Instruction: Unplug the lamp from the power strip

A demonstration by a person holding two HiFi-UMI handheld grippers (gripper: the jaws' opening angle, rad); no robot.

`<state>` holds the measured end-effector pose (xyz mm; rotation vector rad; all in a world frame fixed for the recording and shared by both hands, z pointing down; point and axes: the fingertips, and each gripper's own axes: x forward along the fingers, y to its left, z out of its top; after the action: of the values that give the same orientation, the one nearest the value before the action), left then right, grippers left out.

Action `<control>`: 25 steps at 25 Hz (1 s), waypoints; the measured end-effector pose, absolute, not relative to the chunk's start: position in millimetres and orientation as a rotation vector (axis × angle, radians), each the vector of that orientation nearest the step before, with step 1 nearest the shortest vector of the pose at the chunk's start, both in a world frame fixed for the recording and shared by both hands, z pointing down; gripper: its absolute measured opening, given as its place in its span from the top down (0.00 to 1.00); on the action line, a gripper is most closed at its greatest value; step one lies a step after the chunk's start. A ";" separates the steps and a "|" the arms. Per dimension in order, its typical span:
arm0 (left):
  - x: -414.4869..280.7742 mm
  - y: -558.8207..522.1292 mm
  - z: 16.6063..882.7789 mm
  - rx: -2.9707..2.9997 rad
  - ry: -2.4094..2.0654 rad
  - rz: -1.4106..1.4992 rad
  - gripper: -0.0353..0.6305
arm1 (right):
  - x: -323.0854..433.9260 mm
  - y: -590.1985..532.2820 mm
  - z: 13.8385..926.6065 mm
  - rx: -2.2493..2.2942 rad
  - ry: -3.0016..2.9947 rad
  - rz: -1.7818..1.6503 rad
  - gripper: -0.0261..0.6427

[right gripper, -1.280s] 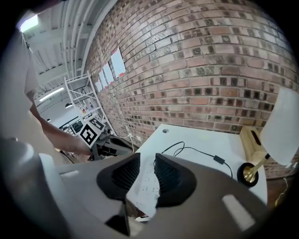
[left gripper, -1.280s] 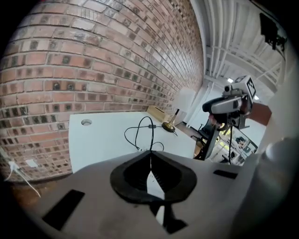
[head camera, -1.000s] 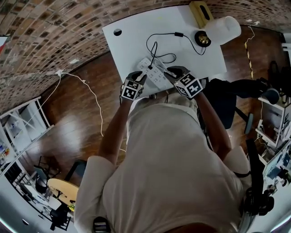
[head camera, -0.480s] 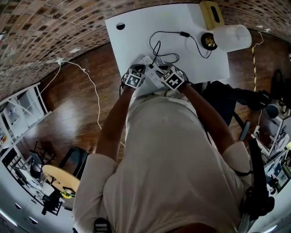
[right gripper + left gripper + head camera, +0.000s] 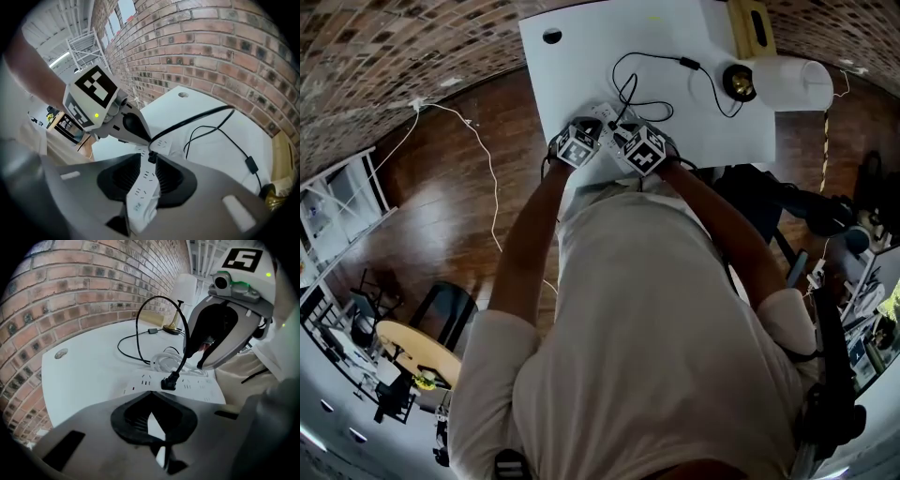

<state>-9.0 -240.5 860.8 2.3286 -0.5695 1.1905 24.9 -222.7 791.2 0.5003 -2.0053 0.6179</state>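
A white power strip (image 5: 605,114) lies on the white table (image 5: 581,56) near its front edge. The lamp's black plug (image 5: 169,381) sits in it, and the cord loops back to the white-shaded lamp (image 5: 792,80) at the far right. My left gripper (image 5: 150,393) is shut, holds nothing, and its tip rests over the strip's near edge just short of the plug. In the right gripper view, my right gripper (image 5: 149,157) hangs open above the strip (image 5: 140,192), its jaws either side of the plug (image 5: 151,157) and not pressing on it.
An inline switch (image 5: 687,64) sits on the cord. A yellow box (image 5: 753,28) stands behind the lamp. A brick wall runs along the table's far side. A white cable (image 5: 487,159) trails over the wooden floor at left, and a dark chair (image 5: 750,202) stands at right.
My right gripper has moved left along the strip and now sits beside the left gripper at the plug. The left gripper has hardly moved.
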 end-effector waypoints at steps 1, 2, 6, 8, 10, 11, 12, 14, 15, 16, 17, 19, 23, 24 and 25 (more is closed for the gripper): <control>-8.9 -240.7 860.5 2.324 -0.576 1.177 0.94 | 23.0 -223.7 792.5 0.505 -2.001 0.613 0.81; -8.7 -241.4 860.1 2.315 -0.579 1.166 0.94 | 21.1 -225.4 794.0 0.510 -1.997 0.607 0.81; -7.0 -243.1 857.6 2.328 -0.596 1.153 0.94 | 12.6 -229.8 796.5 0.516 -1.991 0.577 0.82; -7.6 -243.8 854.0 2.365 -0.616 1.148 0.94 | 8.7 -231.2 798.0 0.521 -1.986 0.565 0.84; -8.2 -243.1 852.4 2.391 -0.627 1.146 0.94 | 6.7 -231.9 800.6 0.529 -1.973 0.561 0.85; -8.0 -242.4 853.1 2.398 -0.629 1.148 0.94 | 6.6 -232.0 802.2 0.533 -1.964 0.559 0.85; -7.5 -241.7 854.2 2.405 -0.629 1.152 0.94 | 6.8 -232.0 804.0 0.537 -1.955 0.556 0.85; -6.5 -241.1 854.8 2.423 -0.628 1.164 0.94 | 7.5 -231.6 808.1 0.544 -1.934 0.556 0.85; -6.5 -241.1 854.7 2.433 -0.626 1.168 0.94 | 7.9 -231.3 810.6 0.548 -1.923 0.559 0.85; -6.8 -241.2 854.7 2.443 -0.622 1.171 0.94 | 8.2 -231.3 813.4 0.553 -1.911 0.563 0.85; -7.2 -241.4 854.5 2.451 -0.617 1.174 0.94 | 8.8 -231.5 816.6 0.557 -1.898 0.569 0.85; -7.5 -241.3 853.9 2.467 -0.604 1.180 0.94 | 11.5 -231.0 823.4 0.564 -1.877 0.580 0.85; -5.6 -240.0 853.9 2.512 -0.558 1.194 0.94 | 17.1 -233.2 830.1 0.596 -1.883 0.633 0.85; -5.3 -240.5 853.8 2.531 -0.542 1.204 0.94 | 16.5 -234.7 830.1 0.602 -1.887 0.647 0.85; -5.4 -240.6 853.8 2.548 -0.526 1.218 0.94 | 15.2 -235.7 830.2 0.604 -1.890 0.656 0.85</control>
<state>-5.4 -240.6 853.8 2.5480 -0.5262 1.2178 15.2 -235.7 830.2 0.6044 -1.8899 0.6564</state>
